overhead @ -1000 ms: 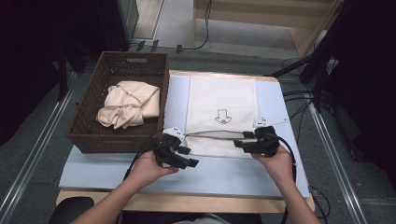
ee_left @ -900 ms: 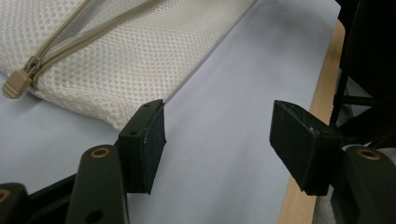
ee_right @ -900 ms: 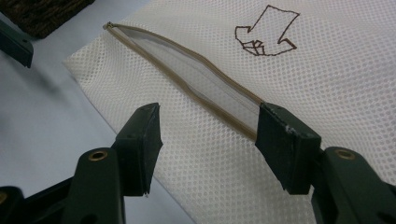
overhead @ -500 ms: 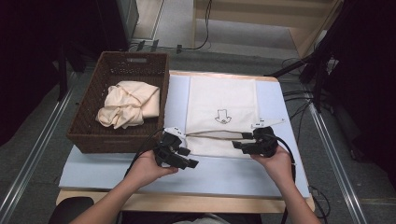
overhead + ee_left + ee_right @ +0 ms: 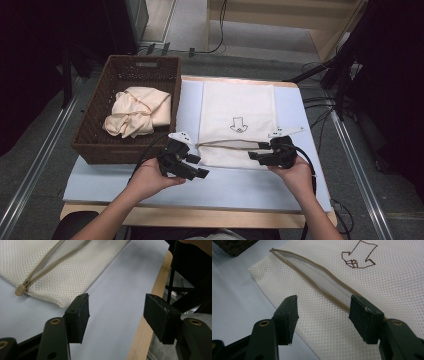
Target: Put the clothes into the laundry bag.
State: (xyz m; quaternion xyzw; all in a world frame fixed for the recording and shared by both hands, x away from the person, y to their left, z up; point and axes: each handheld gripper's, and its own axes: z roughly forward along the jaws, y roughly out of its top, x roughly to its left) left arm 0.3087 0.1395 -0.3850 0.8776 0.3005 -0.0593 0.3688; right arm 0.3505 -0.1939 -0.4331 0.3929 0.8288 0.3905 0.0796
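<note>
Left tool (image 5: 116, 315) spread over bare mat, zipper pull (image 5: 20, 289) close up, right tool (image 5: 323, 315) spread above mesh bag (image 5: 367, 285)

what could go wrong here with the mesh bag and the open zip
1. The mesh bag lies flat, its zip opening only a narrow slit, so the cloth in the basket may snag going in.
2. Both the left gripper and right gripper stand open and hold nothing, so the bag could slide on the smooth mat.

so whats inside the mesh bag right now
Through the open zipper the mesh bag shows only pale lining, nothing lying in the gap; the weave covers the rest of its inside.
</note>
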